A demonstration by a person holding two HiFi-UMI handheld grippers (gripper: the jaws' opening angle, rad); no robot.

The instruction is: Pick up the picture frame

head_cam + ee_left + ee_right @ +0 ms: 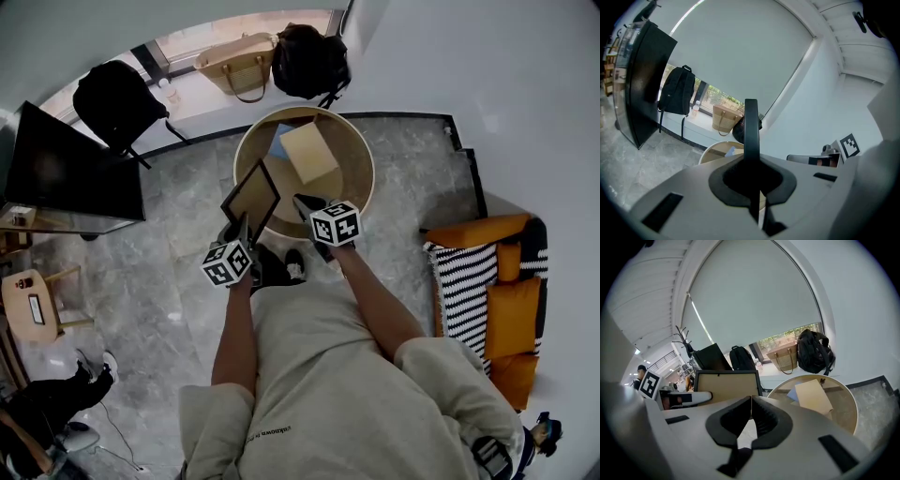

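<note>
Left hand-held gripper pinches the frame by its lower edge, contact hidden; right hand-held gripper pressed together, empty

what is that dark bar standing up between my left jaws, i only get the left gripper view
Observer: The head view shows it is the picture frame, edge-on to your camera. The left gripper is shut on its lower edge.
Operator: is the right one on it too
Observer: No. In the right gripper view the right gripper has its jaws together with nothing between them, apart from the frame.
Operator: what does the flat side look like
Observer: The right gripper view shows a plain tan panel inside a black border.
</note>
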